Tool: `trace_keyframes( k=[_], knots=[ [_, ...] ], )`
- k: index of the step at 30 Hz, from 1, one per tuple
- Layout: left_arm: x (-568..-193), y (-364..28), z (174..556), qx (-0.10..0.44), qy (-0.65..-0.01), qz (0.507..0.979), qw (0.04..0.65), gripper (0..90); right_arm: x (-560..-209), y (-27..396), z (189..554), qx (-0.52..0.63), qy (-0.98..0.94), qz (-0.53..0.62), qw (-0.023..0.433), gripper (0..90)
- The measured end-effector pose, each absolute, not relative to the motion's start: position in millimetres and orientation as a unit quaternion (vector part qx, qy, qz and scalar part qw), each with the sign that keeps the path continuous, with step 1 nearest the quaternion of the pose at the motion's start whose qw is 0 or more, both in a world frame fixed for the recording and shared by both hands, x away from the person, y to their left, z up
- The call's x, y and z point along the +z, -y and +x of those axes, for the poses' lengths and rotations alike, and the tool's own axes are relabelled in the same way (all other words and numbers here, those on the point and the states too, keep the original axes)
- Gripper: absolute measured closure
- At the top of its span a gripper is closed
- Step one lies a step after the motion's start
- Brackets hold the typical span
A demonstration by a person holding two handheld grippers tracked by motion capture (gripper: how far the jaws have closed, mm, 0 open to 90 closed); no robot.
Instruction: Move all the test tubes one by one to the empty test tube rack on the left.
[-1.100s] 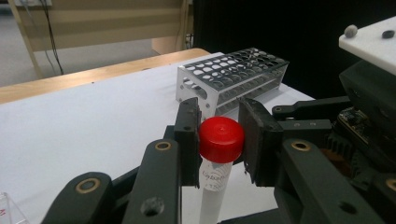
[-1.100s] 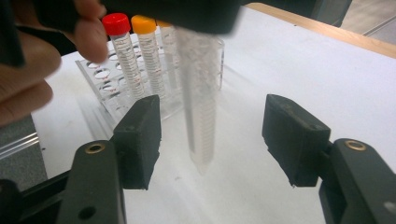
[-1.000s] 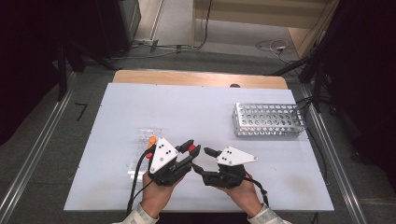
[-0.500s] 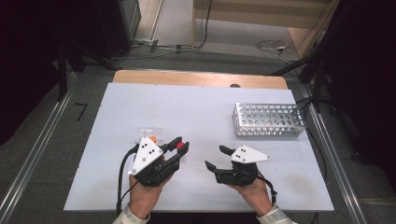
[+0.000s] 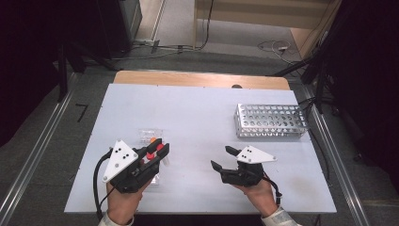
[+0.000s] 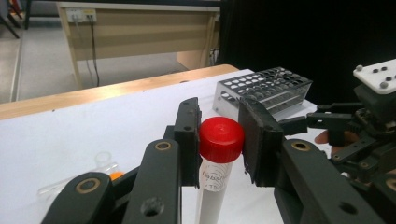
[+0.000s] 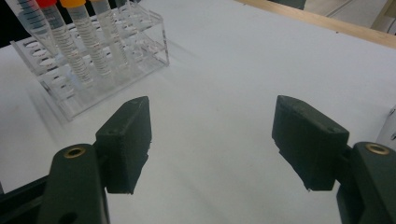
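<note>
L gripper (image 6: 219,140) is clamped on a red-capped tube (image 6: 218,158), pads pressed to either side of the cap, tube hanging upright above the white table (image 5: 202,117), near the clear rack (image 7: 93,60) (which holds other tubes w/ orange & red caps). R gripper (image 7: 212,135) has nothing btwn its jaws; they've just been opening and stand wide apart. Metal rack (image 5: 270,121) sits well apart at far right.
</note>
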State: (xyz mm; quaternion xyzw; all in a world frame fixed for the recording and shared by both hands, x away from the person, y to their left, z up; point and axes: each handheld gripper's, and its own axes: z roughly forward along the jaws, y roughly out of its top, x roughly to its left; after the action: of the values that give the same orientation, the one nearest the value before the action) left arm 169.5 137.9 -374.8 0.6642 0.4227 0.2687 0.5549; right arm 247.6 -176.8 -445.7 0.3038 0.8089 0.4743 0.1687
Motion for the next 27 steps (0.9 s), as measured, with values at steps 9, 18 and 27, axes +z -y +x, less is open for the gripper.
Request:
trace_keyframes(
  k=[9,18,27],
  knots=[
    [-374,-149,162,0.275,-0.426,0.662,0.552,70.6,-446,177,248,0.474,-0.808,0.306,0.169,26.8],
    [-379,-158,158,0.278,-0.436,0.660,0.545,70.6,-447,177,248,0.472,-0.808,0.309,0.169,26.9],
    [-382,-164,155,0.285,-0.442,0.659,0.538,70.5,-448,176,248,0.471,-0.809,0.309,0.170,26.9]
  ],
)
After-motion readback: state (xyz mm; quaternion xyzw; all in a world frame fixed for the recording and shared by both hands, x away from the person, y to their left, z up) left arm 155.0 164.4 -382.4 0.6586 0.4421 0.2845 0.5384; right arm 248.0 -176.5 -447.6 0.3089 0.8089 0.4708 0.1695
